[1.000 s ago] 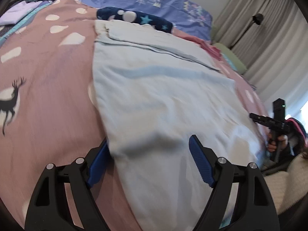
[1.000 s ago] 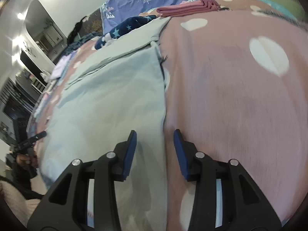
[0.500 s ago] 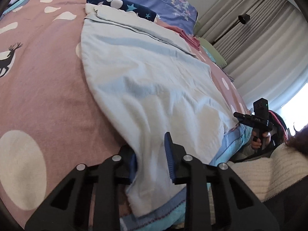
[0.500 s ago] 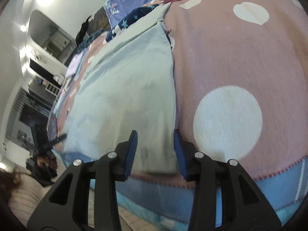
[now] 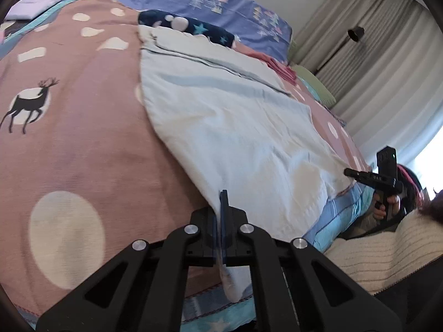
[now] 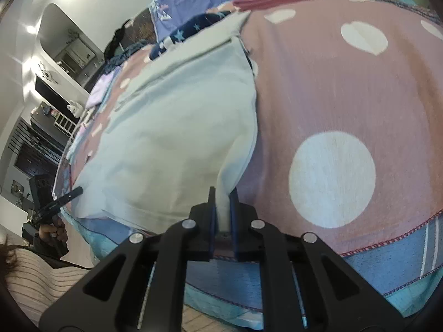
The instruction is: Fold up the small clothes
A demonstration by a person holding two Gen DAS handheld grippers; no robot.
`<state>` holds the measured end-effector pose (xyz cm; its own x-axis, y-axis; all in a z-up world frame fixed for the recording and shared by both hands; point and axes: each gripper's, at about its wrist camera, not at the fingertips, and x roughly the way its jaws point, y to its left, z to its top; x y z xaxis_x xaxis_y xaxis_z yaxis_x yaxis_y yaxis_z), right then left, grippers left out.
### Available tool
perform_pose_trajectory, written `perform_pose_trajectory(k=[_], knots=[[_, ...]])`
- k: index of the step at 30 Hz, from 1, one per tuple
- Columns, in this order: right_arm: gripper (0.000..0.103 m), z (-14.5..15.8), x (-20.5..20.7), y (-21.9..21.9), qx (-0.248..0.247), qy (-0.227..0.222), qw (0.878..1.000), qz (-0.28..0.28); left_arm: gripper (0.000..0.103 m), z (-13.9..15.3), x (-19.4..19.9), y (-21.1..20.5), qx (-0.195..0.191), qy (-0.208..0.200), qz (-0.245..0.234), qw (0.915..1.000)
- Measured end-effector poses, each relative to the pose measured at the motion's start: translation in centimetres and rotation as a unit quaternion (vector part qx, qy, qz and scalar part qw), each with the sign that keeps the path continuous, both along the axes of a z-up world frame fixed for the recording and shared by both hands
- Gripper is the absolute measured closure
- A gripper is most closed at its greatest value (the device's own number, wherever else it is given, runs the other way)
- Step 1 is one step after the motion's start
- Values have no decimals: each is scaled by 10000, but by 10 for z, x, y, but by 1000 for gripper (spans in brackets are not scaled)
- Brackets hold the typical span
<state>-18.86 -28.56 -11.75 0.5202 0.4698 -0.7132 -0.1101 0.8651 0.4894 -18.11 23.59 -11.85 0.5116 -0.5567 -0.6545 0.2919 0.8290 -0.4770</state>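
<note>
Pale blue cotton garment [image 5: 235, 127]: near corners now pinched, left gripper [image 5: 223, 215] clamped, right gripper [image 6: 223, 215] closing on cloth; ready for lifting, folding away.

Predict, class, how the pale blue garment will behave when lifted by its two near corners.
Probably floppy: the pale blue garment bunches into folds at the left gripper and the closing right gripper. Likely light; its middle should sag between them.
</note>
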Motion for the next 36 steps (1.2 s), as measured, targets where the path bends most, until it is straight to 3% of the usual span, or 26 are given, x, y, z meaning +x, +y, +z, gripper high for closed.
perform_pose_trajectory(k=[11, 14, 18, 23, 28, 31, 36], knots=[[95, 29, 2, -21, 1015, -508, 9934, -141, 102, 18, -3, -1, -260, -303, 130, 9991], [95, 46, 3, -24, 1376, -814, 9870, -131, 102, 50, -4, -4, -264, -779, 136, 9965], [96, 94, -5, -28, 1649, -1673, 9720, -13, 102, 107, -11, -4, -27, -1620, 192, 9866], [96, 142, -33, -36, 1463, -2395, 9598, 52, 102, 145, -27, -5, 128, -2040, 166, 9787], [95, 150, -46, -44, 1403, -2607, 9551, 115, 102, 146, -41, -5, 254, -2030, 151, 9787], [95, 136, -20, -37, 1195, -2265, 9666, 112, 102, 128, -23, -5, 265, -1713, 212, 9846], [95, 116, 25, -29, 1431, -1829, 9726, 99, 102, 113, 16, -7, 225, -1367, 279, 9900]])
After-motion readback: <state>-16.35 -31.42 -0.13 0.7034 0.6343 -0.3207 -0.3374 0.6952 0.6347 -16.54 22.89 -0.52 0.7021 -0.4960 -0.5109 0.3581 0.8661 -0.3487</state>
